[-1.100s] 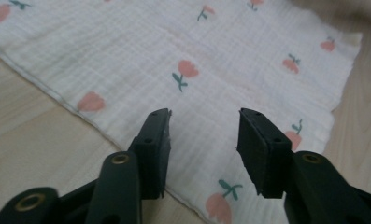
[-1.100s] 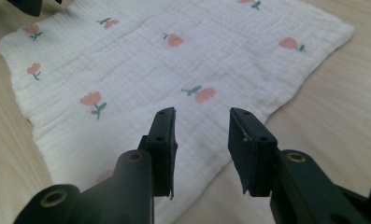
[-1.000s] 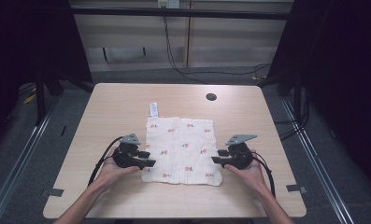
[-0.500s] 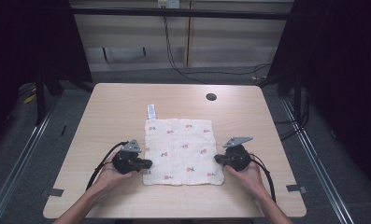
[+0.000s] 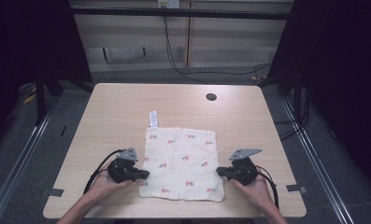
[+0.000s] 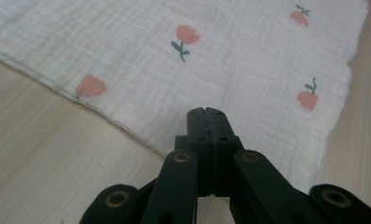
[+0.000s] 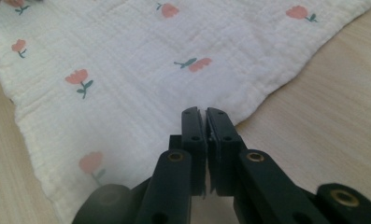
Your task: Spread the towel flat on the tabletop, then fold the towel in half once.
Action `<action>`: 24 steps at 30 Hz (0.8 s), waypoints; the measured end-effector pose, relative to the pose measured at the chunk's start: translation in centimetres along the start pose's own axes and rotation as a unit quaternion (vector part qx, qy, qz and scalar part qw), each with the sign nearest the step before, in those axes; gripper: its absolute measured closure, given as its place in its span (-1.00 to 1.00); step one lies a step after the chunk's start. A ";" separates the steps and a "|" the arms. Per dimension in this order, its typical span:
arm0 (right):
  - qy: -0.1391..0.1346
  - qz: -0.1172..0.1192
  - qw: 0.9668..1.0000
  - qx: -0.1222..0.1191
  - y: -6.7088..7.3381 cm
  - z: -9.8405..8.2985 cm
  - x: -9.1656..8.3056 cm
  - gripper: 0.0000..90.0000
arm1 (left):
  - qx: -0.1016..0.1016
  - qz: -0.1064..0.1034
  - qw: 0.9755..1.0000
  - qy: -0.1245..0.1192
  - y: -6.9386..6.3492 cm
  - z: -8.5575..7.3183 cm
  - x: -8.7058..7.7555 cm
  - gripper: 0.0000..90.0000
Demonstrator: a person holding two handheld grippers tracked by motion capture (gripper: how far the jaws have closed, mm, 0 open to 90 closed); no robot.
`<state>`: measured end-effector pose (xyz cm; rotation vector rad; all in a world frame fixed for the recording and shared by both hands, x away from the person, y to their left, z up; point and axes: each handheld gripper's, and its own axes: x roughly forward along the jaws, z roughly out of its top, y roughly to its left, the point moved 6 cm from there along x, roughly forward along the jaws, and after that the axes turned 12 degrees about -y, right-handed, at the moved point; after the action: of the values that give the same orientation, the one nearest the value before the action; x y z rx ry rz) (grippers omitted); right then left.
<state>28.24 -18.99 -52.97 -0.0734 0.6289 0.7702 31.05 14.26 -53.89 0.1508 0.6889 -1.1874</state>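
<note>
- Where both jaws stood apart a second ago, now drawn together: left gripper fully closed at the left edge of the cloth, nothing seen between the jaws.
- Right gripper at the cloth's right edge, jaws almost together after closing, then easing apart to a thin slit; no fabric seen in the slit.
- Both shifted slightly lower in the frame since then.
- Lying flat at lower centre of the desk: white, crinkled, printed with small pink flowers, label tag at upper left corner.
</note>
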 end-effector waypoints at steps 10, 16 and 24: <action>-0.037 -0.008 0.999 0.000 -1.5 2.0 -0.5 0.52 | -0.024 0.026 0.999 -0.027 1.6 1.0 -0.3 0.69; -0.041 -0.012 0.999 -0.003 -2.8 3.8 0.3 0.39 | -0.032 0.036 0.999 -0.025 2.2 1.0 0.4 0.66; -0.054 -0.014 0.998 0.004 -5.3 5.5 1.6 0.41 | -0.023 0.034 0.999 -0.021 1.4 0.7 0.2 0.62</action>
<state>35.44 -20.29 -50.19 -0.0324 0.5277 0.7384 32.64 14.32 -53.81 0.1095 0.6694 -1.1062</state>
